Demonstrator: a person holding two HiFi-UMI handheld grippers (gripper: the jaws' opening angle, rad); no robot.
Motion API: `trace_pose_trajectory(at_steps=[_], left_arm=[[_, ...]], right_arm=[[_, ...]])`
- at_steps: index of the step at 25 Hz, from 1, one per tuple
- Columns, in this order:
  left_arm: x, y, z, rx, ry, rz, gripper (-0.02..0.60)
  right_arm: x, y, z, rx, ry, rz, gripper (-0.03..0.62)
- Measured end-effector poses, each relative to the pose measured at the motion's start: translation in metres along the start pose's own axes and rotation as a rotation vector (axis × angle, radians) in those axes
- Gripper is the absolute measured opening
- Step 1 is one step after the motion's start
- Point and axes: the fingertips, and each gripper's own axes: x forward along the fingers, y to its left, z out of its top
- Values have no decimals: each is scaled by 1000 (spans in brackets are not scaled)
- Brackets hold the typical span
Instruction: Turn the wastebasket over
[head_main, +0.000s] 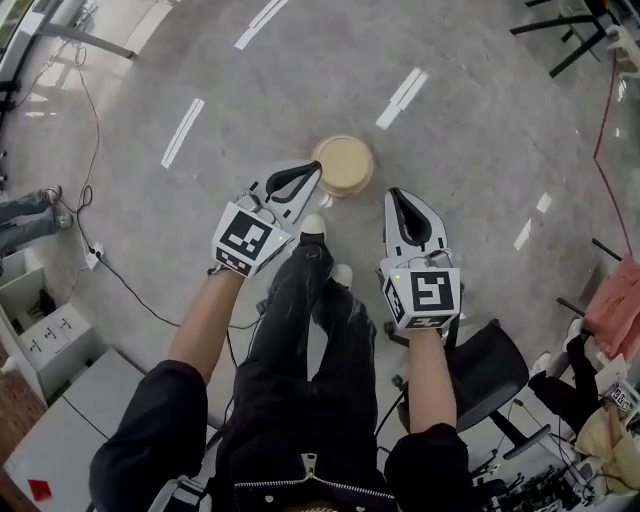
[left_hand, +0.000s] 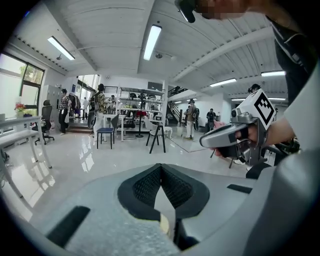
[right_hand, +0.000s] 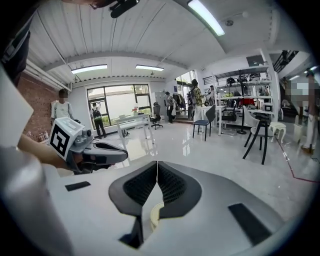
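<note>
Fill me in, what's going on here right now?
A person stands with a gripper in each hand above a beige wastebasket that sits on the floor in front of them. The left gripper and the right gripper both have their jaws together, with nothing between them. The left gripper's tip looks close to the basket's rim, and the right gripper is off to one side. The basket has not been gripped yet.
</note>
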Motion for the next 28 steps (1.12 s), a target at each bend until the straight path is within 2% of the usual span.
trace_pose_trajectory(at_steps=[6, 10, 14, 18, 22, 28], left_arm=[[61, 33, -112, -17, -23, 14, 6], [97, 50, -183, 0, -45, 21, 6], [128, 73, -244, 15, -74, 17, 6], [150, 88, -308, 28, -51, 38, 6], [172, 97, -351, 41, -51, 35, 8], [183, 99, -383, 15, -55, 11, 9]], right_arm=[[73, -28, -100, -65, 4, 15, 12], [117, -49, -177, -61, 4, 21, 12], [163, -67, -238, -98, 12, 37, 12], [197, -74, -298, -130, 33, 102, 14], [224, -89, -336, -180, 38, 122, 14], [242, -101, -375, -159, 46, 117, 25]])
